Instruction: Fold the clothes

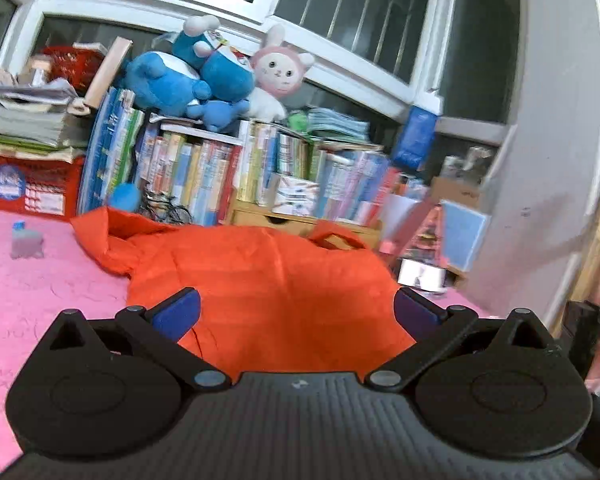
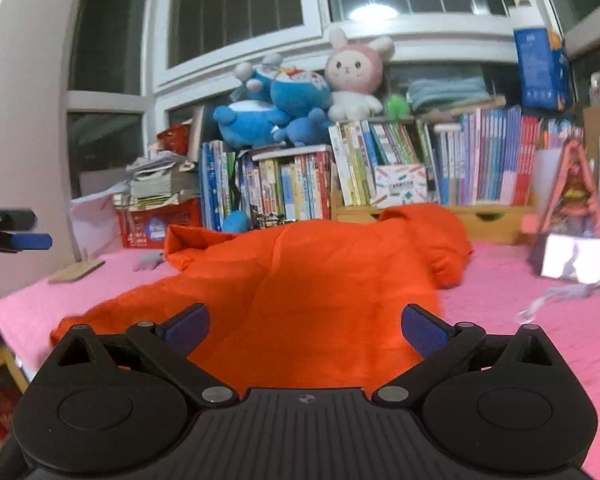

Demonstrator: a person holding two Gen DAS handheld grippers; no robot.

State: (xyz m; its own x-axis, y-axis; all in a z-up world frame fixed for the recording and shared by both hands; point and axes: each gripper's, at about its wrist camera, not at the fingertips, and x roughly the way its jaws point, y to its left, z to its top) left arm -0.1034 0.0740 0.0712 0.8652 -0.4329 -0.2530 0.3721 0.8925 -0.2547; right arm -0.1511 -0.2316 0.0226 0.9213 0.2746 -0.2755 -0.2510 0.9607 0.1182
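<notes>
Hovering with jaws spread wide and empty, the left gripper and right gripper face the rumpled orange fabric garment, which sprawls unfolded on the pink bedspread, apparently lining up for a first grasp.

Across the back, a long row of colourful upright books, packed spine to spine above a light wooden drawer unit. Piled on top, blue round-headed plush toys in a heap, and just beside them a pink-hooded white rabbit plush, sitting upright. Off to the left, a red plastic crate under a leaning stack of papers. Underneath everything, a pink textured bedspread. Near its left edge, a small grey soft toy. On the right, a lit phone screen, propped up.
</notes>
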